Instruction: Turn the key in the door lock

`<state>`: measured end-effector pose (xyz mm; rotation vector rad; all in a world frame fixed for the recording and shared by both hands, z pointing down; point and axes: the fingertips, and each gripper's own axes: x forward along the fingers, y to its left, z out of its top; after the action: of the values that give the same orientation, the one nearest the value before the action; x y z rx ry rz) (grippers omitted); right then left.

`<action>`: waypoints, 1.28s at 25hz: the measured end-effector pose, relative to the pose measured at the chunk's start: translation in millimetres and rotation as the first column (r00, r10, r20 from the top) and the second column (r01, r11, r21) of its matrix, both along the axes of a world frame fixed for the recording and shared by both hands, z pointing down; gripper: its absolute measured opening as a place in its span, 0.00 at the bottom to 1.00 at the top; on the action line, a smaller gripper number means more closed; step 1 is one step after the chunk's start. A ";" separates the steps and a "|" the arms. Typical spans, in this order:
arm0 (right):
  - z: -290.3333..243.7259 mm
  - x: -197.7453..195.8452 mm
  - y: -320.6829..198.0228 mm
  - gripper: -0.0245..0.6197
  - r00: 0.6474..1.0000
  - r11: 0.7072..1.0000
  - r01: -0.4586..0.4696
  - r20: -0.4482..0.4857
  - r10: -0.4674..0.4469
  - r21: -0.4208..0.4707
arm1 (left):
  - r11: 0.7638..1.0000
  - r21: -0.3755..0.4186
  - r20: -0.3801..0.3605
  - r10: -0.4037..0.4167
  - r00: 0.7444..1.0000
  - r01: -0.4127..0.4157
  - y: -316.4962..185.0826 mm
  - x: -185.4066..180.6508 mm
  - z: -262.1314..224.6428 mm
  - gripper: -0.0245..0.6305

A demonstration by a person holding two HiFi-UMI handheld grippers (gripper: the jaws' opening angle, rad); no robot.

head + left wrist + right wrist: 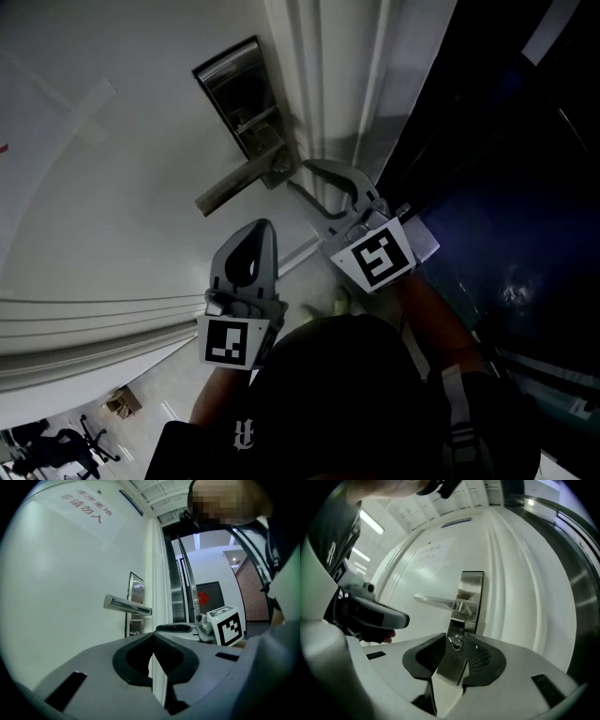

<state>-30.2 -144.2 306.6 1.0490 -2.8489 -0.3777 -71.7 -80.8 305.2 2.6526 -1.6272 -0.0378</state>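
The right gripper's (457, 638) jaws sit narrowly pinched on the key (455, 642) in the lock plate (469, 590) (the grasp looks made). Next, a steady wrist twist. The left gripper's (152, 637) jaws are together, empty.

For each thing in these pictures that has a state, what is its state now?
door handle, about level, nothing touching it.
key, inserted in the lock plate below the door handle.
right tool, jaws apart on both sides of the key; contact unclear.
left tool, jaws together, empty.
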 end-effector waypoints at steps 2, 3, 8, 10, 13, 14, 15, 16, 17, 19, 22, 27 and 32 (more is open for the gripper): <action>0.8 -4.9 0.1 0.20 0.995 0.996 -0.022 -0.093 0.029 0.082 | 1.000 0.004 0.002 -0.003 1.000 0.003 0.9 -0.2 -0.8 0.05; 0.7 -6.8 -0.4 0.20 0.993 0.994 -0.024 -0.113 0.036 0.108 | 1.000 0.006 0.001 -0.005 1.000 0.005 1.5 -0.3 -1.3 0.05; 2.1 -9.0 -5.3 0.20 0.992 0.993 -0.012 -0.124 0.027 0.119 | 1.000 0.005 0.002 -0.019 1.000 0.018 3.9 -4.4 -2.2 0.05; 1.9 -9.9 -5.8 0.20 0.993 0.994 -0.001 -0.119 0.014 0.112 | 1.000 0.006 0.000 -0.024 1.000 0.024 3.8 -6.3 -2.4 0.05; 1.8 -11.2 -5.8 0.20 0.996 0.996 0.020 -0.087 -0.013 0.082 | 1.000 0.007 -0.001 -0.024 1.000 0.024 3.2 -6.1 -2.9 0.05; 1.4 -11.0 -5.8 0.20 0.998 0.997 0.024 -0.066 -0.019 0.068 | 1.000 0.007 0.000 -0.022 1.000 0.022 3.2 -5.6 -3.0 0.05; 0.8 -10.4 -5.8 0.20 0.999 0.998 0.027 -0.043 -0.025 0.053 | 1.000 0.008 0.001 -0.020 1.000 0.020 3.0 -5.2 -3.0 0.05; 0.1 -9.5 -5.9 0.20 0.999 0.999 0.029 -0.024 -0.028 0.040 | 1.000 0.007 0.002 -0.019 1.000 0.019 2.8 -4.9 -2.8 0.05; -0.2 -8.4 -6.1 0.20 0.999 0.999 0.030 -0.016 -0.030 0.033 | 1.000 0.005 0.003 -0.019 1.000 0.019 2.6 -4.8 -2.4 0.05; 1.0 -7.0 -6.5 0.20 0.999 0.999 0.027 -0.039 -0.025 0.041 | 1.000 0.003 0.004 -0.020 1.000 0.020 2.4 -4.5 -1.5 0.05; 6.6 -10.0 -7.1 0.20 0.989 0.994 0.018 -0.147 -0.003 0.104 | 1.000 0.003 0.006 -0.021 1.000 0.021 1.9 -3.3 -0.9 0.05; 15.4 -19.4 -9.0 0.20 0.937 0.964 0.019 -0.341 0.076 0.266 | 1.000 -0.004 0.009 -0.025 1.000 0.026 0.8 -3.9 1.7 0.05; 19.5 -21.9 -14.4 0.20 0.866 0.902 0.008 -0.454 0.209 0.431 | 1.000 -0.005 0.007 -0.030 1.000 0.030 -0.2 -5.6 2.8 0.05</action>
<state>-52.1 -158.5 326.1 0.9738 -2.2865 -1.1147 -77.3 -81.0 308.0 2.6273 -1.6663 -0.0255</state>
